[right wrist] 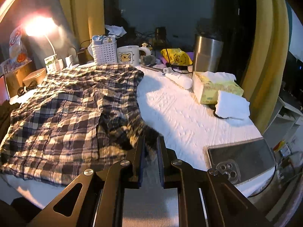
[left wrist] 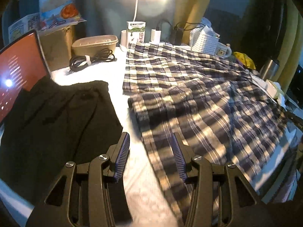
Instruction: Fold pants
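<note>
The plaid pants [left wrist: 189, 87] lie spread across the white table cover [left wrist: 113, 75], reaching from the lamp end toward the near edge. In the left wrist view one pant leg lies flat at the far side, and a second, rolled-edged layer lies over it nearer the camera.

Left gripper [left wrist: 150, 151]: jaws spread wide, nothing between them. The left finger is over bare table cover; the right finger is at the near edge of the plaid fabric — contact with the cloth cannot be confirmed because of motion blur.

Right gripper [right wrist: 150, 147]: fingers drawn close together, pinching a bunched fold at the near right corner of the pants [right wrist: 72, 113]. The fabric at the fingertips is blurred.

Surrounding items:
- A black garment [left wrist: 56, 124] lies left of the pants, just beside the left gripper.
- A coiled black cable [left wrist: 89, 59] and a tan lidded container [left wrist: 94, 44] sit at the far left.
- A white basket [right wrist: 104, 52] and a bear mug [right wrist: 127, 55] stand at the far edge of the pants.
- A tissue box [right wrist: 214, 89] and a steel tumbler [right wrist: 207, 54] stand to the right, well apart from the pants.
- A phone [right wrist: 240, 162] lies near the right gripper, on the table cover.
</note>
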A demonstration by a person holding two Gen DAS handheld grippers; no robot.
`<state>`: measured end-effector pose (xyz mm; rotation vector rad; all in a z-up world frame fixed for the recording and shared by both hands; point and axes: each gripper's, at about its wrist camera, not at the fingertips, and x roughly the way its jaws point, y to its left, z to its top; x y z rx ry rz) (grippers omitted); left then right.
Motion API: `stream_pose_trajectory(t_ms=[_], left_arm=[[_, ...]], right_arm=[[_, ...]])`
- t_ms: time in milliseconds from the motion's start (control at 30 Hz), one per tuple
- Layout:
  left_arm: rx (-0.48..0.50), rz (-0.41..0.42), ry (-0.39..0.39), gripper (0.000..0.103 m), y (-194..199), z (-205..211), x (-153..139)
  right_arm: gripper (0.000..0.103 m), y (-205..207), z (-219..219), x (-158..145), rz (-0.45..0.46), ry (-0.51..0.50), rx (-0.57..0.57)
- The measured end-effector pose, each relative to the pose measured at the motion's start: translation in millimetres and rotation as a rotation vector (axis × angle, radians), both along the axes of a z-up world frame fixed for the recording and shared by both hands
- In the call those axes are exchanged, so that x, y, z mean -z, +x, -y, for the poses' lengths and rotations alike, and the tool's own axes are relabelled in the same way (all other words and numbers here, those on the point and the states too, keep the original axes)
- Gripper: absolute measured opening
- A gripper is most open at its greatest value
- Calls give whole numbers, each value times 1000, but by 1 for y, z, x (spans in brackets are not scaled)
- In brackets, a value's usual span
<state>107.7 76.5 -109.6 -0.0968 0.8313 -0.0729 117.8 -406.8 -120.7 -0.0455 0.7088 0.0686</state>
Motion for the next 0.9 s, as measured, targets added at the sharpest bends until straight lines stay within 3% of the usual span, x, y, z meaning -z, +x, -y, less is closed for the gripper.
stream_pose_trajectory(t_ms=[367,433,500,533,600,633,900], left_arm=[[-35,-77,-17,45,67,-12,26],[-21,-105,-59,45,72,-12,33],[4,-96,-92,45,72,-11,34],[8,-89,-83,45,71,-9,34],[17,-70,-58,25,73,-5,33],[21,-75,-41,5,75,-4,34],[-28,-26,101,1,84,-10,23]], right_arm=[[14,41,-8,-9,-9,20,9],[27,51,-12,-8,-17,19,4],[75,57,-14,-7,-10,38,-1],[78,59,-15,-8,-3,52,-6],[78,65,-21,-7,-7,53,-25],[78,68,-25,-7,-8,44,-28],[78,86,-42,2,-37,26,-63]])
